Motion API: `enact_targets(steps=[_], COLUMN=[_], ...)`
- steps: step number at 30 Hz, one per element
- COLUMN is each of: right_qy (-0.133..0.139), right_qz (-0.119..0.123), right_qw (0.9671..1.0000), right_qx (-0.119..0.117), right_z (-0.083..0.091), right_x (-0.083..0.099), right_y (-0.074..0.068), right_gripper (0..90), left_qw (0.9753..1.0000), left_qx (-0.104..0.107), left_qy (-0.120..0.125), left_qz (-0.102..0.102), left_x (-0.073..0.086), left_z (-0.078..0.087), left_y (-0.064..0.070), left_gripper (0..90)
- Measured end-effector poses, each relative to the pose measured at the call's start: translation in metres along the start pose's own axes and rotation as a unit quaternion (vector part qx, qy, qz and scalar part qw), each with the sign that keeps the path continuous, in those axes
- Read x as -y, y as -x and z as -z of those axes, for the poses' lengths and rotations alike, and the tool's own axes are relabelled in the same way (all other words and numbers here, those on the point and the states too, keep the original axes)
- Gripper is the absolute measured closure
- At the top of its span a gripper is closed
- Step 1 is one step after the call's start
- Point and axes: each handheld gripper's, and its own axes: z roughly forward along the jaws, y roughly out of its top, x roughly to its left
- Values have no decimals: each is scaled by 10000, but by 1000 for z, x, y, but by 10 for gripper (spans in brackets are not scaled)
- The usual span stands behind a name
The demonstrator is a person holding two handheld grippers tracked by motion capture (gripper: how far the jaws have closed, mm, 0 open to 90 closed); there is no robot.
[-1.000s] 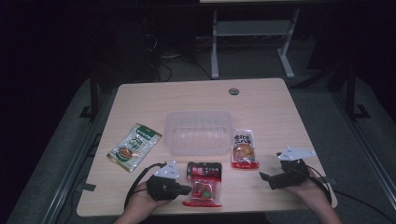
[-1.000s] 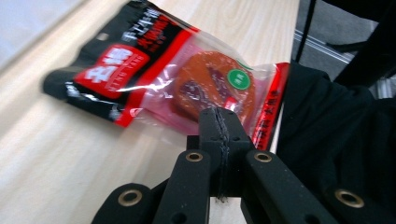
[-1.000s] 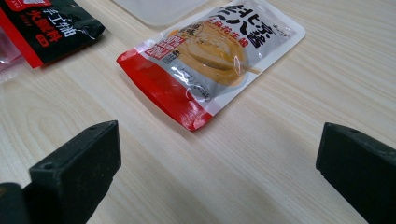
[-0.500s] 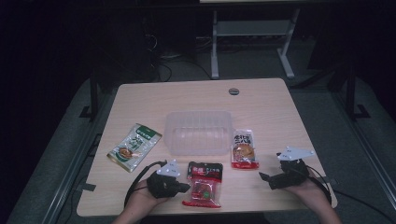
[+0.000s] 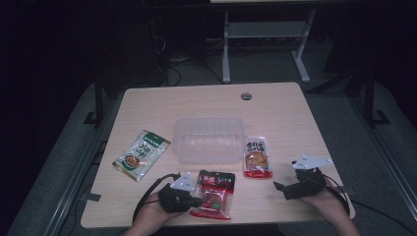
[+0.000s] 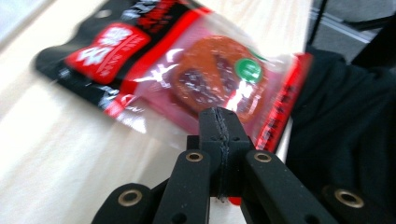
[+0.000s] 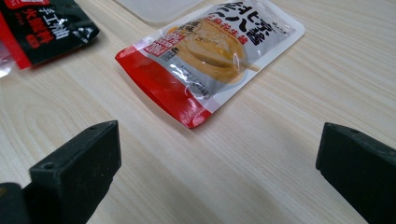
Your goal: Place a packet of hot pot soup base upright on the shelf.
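My left claw [image 5: 195, 200] sits at the near edge of the worktop [image 5: 206, 103], jaws pressed together on the clear near-left edge of the red and black snack packet [image 5: 213, 194], which lies flat close to that near edge, a little left of its middle. My right claw [image 5: 281, 188] rests near the near right corner with its jaws wide apart over bare wood, gripping nothing. Largest on the worktop is the clear plastic tub [image 5: 209, 139], standing at its centre with open wood behind it all the way to the far edge. The green packet [image 5: 141, 155] lies well to the tub's left, towards the left edge; the orange and white packet [image 5: 256, 157] lies just beside the tub's right wall, with free wood between it and my right claw. My left hand [image 5: 152, 216] comes in over the near edge, knuckles low, claw pointing right; my right hand [image 5: 330, 201] comes in likewise, claw pointing left. In the left gripper view the packet is blurred and its print unreadable, and a dark sleeve [image 6: 355, 140] hides the worktop's edge. In the right gripper view the tub is cut off at the top.
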Motion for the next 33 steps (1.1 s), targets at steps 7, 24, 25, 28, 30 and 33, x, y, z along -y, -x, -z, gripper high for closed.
enact_targets(steps=[7,24,25,28,30,33], right_qy=[-21,-35,-42,-47,-45,-49], right_qz=[7,7,-16,12,19,21], right_qw=[10000,10000,10000,10000,10000,10000], right_qx=[-27,11,1,9,24,18], right_z=[-1,-1,-1,-1,-1,-1], right_x=[-1,0,0,0,0,1], right_y=[-1,0,-1,0,1,1], right_gripper=[0,0,0,0,0,0], left_qw=[9994,9987,9986,9985,9985,9982], left_qx=[-336,286,339,446,448,481], left_qy=[-92,433,395,248,111,-29], left_qz=[-50,-24,-80,-217,-300,-345], left_x=[1,-29,-32,-37,-37,-34], left_z=[5,-12,-16,-29,-36,-41], left_y=[-11,18,22,31,36,38], left_gripper=[896,896,896,897,896,896])
